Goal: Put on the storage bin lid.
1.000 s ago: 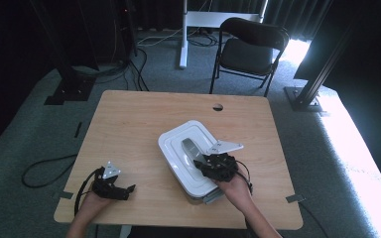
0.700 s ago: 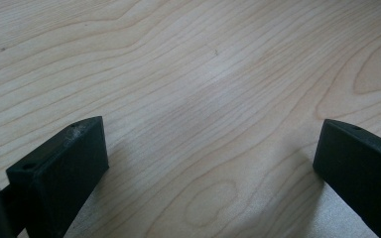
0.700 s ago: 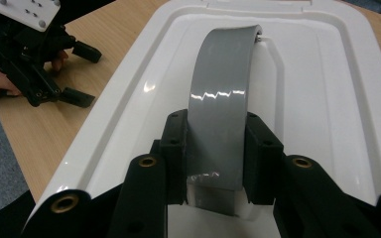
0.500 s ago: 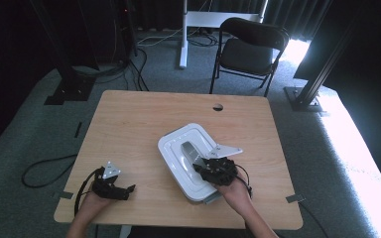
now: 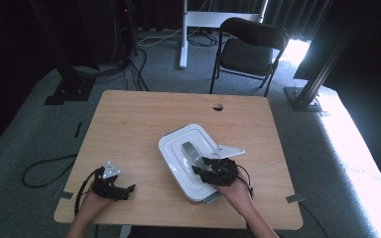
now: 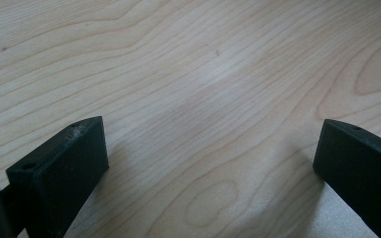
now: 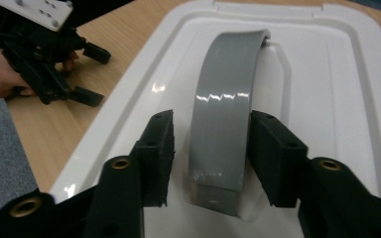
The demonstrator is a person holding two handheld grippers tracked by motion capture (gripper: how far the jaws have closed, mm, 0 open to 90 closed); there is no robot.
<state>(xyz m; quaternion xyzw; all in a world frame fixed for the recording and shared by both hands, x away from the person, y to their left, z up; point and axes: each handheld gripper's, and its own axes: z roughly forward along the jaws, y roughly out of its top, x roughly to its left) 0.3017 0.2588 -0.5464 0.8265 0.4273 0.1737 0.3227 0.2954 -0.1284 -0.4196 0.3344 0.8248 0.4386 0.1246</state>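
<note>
A white lidded bin (image 5: 176, 148) sits on the wooden table (image 5: 129, 124), right of centre. Along its lid (image 7: 327, 89) runs a grey arched handle (image 5: 190, 151). My right gripper (image 5: 199, 171) is at the bin's near end, open. Its jaws straddle the near end of the grey handle (image 7: 225, 114), with a narrow gap on the left side. My left gripper (image 5: 128, 192) rests open on the table near the front left corner, nothing between its jaws (image 6: 208, 144). That left gripper (image 7: 95, 74) also appears beyond the bin in the right gripper view.
A round cable hole (image 5: 218, 107) is in the table's far edge. A black folding chair (image 5: 250, 49) stands behind the table on grey carpet. Black stands and cables (image 5: 74, 84) lie to the far left. A cable (image 5: 44, 166) loops on the floor by the left edge.
My right gripper has slid left along the lid, and its jaws now sit either side of the grey handle. The left gripper has stayed put.
</note>
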